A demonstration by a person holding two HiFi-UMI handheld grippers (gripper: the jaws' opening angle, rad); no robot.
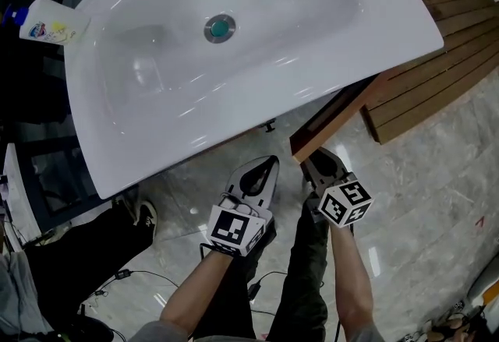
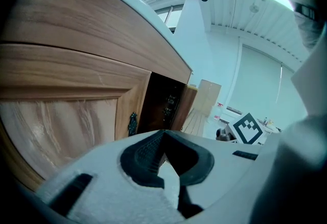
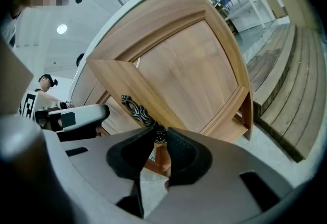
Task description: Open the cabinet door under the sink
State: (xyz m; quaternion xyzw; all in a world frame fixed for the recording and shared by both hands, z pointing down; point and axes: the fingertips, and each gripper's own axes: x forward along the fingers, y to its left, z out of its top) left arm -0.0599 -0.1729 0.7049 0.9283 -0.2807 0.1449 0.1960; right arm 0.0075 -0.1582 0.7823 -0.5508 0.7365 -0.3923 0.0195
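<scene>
The left gripper [image 2: 163, 135] has its jaws together on nothing, facing the closed neighbouring door [image 2: 61, 116]. Just right of it, the right gripper [image 3: 160, 139] pinches the dark handle [image 3: 137, 108] of the cabinet door [image 3: 189, 75], which stands ajar beneath the sink [image 1: 156, 138].

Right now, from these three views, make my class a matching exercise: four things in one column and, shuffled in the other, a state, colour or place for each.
Column one
1. right gripper
2. left gripper
3. drain plug
4. bottle

Column two
a. teal, in the middle of the sink
b. jaws together, nothing between them
c. beside the sink's rim, at the head view's left
d. shut on the dark handle of the cabinet door

Pairs: 1-d, 2-b, 3-a, 4-c
</scene>
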